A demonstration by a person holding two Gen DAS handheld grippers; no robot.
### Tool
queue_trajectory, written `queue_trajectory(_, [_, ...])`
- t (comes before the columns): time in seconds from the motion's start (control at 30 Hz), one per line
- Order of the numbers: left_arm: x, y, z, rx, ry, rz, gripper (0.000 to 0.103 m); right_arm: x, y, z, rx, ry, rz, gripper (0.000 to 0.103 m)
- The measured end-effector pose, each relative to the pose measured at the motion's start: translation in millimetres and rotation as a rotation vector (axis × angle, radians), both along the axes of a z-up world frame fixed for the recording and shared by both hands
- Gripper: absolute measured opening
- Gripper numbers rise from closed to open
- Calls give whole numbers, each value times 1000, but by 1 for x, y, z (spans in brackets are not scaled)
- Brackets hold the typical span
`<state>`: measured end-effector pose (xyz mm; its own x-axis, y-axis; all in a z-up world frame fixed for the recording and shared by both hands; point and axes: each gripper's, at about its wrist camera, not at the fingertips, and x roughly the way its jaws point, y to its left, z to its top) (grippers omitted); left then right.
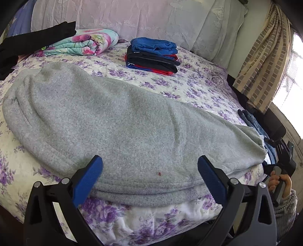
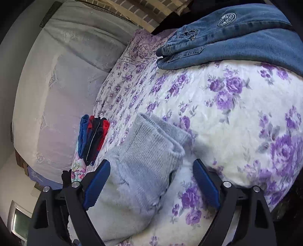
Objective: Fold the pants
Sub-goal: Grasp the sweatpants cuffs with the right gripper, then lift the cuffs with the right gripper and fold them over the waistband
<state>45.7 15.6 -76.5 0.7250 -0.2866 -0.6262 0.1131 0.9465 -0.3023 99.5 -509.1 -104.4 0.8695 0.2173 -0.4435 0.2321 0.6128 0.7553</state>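
Note:
Grey sweatpants lie stretched across the floral bedspread, folded lengthwise. My left gripper hovers open over the near edge of the pants, with its blue pads wide apart and nothing pinched. In the right wrist view the ribbed grey cuff end of the pants lies between the spread blue pads of my right gripper, which is open and not pressing on the cloth. The right gripper's body and the hand holding it show at the right edge of the left wrist view.
A stack of folded blue, black and red clothes sits further back on the bed. A rolled floral blanket and black garment lie at back left. Folded jeans rest near the bed's right edge. Pillows line the headboard; a curtain hangs at right.

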Motion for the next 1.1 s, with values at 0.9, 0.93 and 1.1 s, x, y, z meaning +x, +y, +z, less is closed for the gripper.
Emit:
queue_trajectory(0.9, [-6, -1, 10, -77, -19, -29, 98, -3, -3, 17, 6, -231, 26, 19])
queue_trajectory(0.93, [-6, -2, 11, -66, -25, -31, 98, -3, -1, 23, 5, -239, 27, 19])
queue_trajectory(1.1, [-11, 6, 14, -64, -50, -16, 98, -6, 41, 70, -224, -268, 30, 19])
